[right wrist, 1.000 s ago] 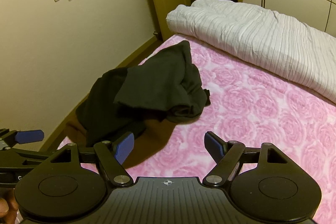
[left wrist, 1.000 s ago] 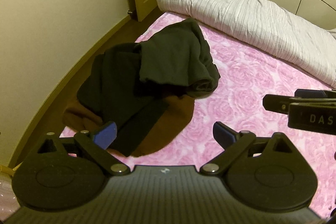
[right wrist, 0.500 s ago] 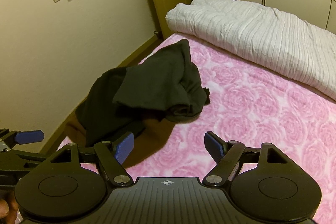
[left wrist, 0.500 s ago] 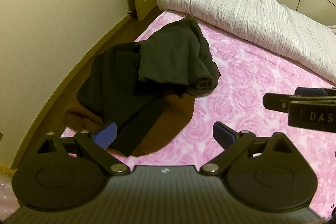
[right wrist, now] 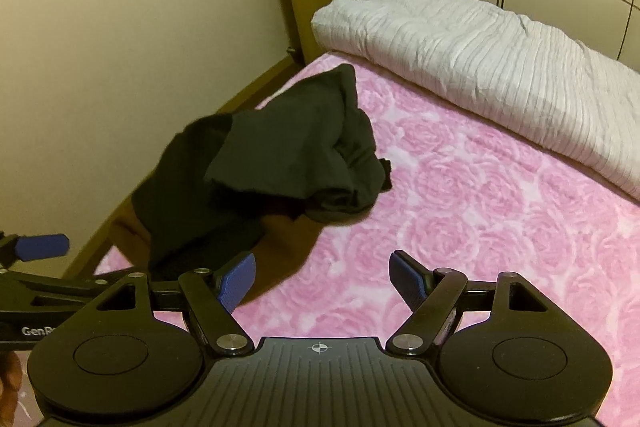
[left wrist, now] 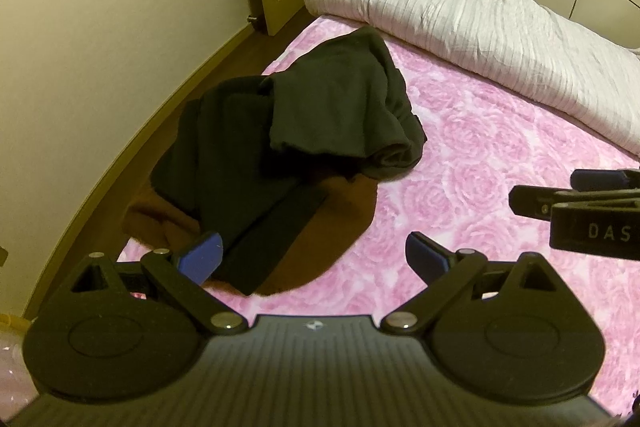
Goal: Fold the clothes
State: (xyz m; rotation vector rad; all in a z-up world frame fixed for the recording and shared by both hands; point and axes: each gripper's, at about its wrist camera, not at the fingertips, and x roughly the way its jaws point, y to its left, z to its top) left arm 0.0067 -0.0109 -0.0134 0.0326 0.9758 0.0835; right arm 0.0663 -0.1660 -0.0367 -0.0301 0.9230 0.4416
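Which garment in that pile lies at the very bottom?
The brown garment: it lies flat on the pink bedspread, with both dark garments heaped over it.

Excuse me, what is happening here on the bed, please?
A person holds a gripper in each hand above a bed with a pink rose-patterned cover. Both the left gripper and the right gripper are open and hold nothing. In front of them lies an unfolded pile: a dark green garment on top of a black garment, with a brown garment underneath. A rolled white quilt lies behind. No garment is folded yet.
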